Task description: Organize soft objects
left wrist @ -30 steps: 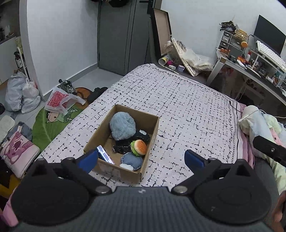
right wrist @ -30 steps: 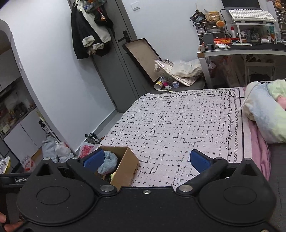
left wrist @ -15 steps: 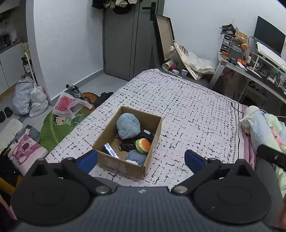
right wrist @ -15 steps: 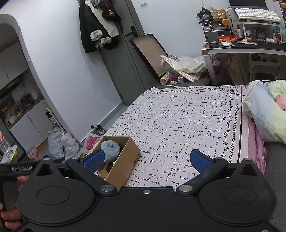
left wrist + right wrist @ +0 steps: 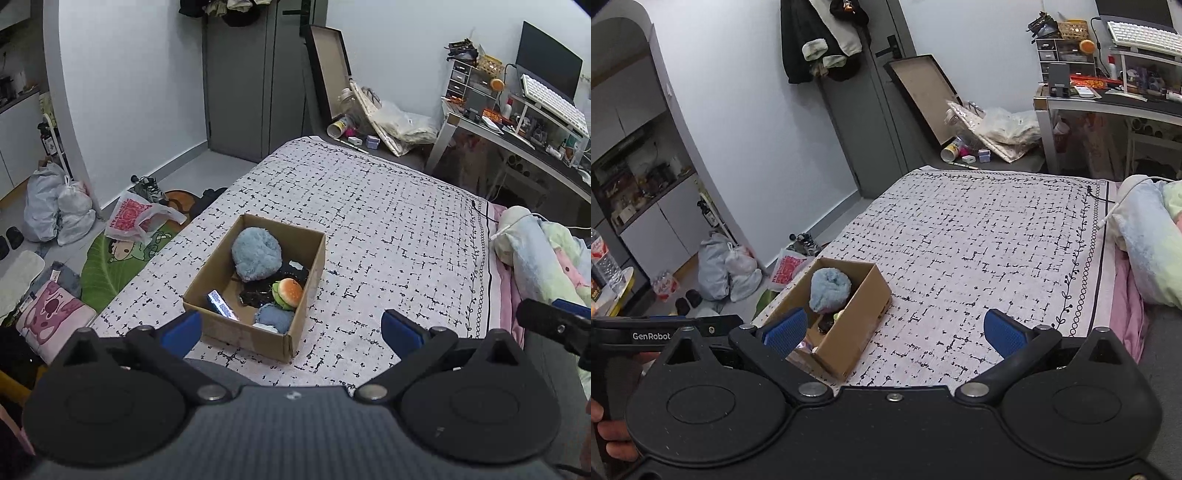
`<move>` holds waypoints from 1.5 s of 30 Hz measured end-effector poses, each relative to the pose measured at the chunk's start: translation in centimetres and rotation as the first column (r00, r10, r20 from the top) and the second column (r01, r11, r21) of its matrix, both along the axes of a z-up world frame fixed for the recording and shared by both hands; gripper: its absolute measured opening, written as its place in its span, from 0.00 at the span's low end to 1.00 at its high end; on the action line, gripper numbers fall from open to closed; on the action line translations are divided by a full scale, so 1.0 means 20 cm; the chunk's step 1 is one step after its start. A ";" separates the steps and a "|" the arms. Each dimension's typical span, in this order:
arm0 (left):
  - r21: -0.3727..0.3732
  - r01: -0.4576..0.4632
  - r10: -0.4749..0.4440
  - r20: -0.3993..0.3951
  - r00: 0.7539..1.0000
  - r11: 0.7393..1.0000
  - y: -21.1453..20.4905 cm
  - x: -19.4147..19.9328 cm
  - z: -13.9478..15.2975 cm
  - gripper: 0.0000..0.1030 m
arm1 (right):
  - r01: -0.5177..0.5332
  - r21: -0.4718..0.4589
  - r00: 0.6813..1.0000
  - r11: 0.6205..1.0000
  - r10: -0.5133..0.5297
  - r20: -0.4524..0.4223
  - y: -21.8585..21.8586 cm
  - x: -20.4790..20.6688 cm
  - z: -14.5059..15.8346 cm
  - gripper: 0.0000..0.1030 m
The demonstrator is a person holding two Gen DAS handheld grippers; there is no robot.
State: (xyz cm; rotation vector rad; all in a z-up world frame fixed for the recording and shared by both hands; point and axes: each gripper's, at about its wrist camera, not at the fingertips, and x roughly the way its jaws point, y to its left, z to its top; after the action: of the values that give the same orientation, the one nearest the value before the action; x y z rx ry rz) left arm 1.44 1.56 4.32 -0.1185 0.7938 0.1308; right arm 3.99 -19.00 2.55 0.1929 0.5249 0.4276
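An open cardboard box (image 5: 308, 291) sits on the bed near its left edge. Inside lie a fluffy blue plush (image 5: 256, 253), a burger plush (image 5: 289, 292), a small blue soft item (image 5: 275, 318), a dark item (image 5: 258, 293) and a blue-white packet (image 5: 221, 305). My left gripper (image 5: 291, 330) is open and empty, above and behind the box. My right gripper (image 5: 894, 332) is open and empty, to the right of the box (image 5: 849, 325), where the blue plush (image 5: 829, 288) shows.
The bed (image 5: 388, 229) has a white black-patterned cover. Pillows and bedding (image 5: 535, 258) lie at the right. A desk (image 5: 517, 136) with keyboard stands beyond. Bags (image 5: 55, 210), a mat (image 5: 118, 258) and shoes lie on the floor left.
Both grippers have risen and pulled back from the box; it looks smaller and farther in both views. Both stay open and empty.
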 end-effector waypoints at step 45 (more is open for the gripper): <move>-0.009 -0.003 0.003 -0.041 0.999 1.000 -0.01 0.01 -0.04 0.99 | -0.011 0.007 0.998 1.000 0.012 -0.054 0.00 0.04 -0.05 1.00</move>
State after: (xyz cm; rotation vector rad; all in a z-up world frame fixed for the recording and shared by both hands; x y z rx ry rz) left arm 1.60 1.45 3.45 -0.1263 0.8349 0.1324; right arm 4.89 -19.09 1.62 0.2082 0.5778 0.4363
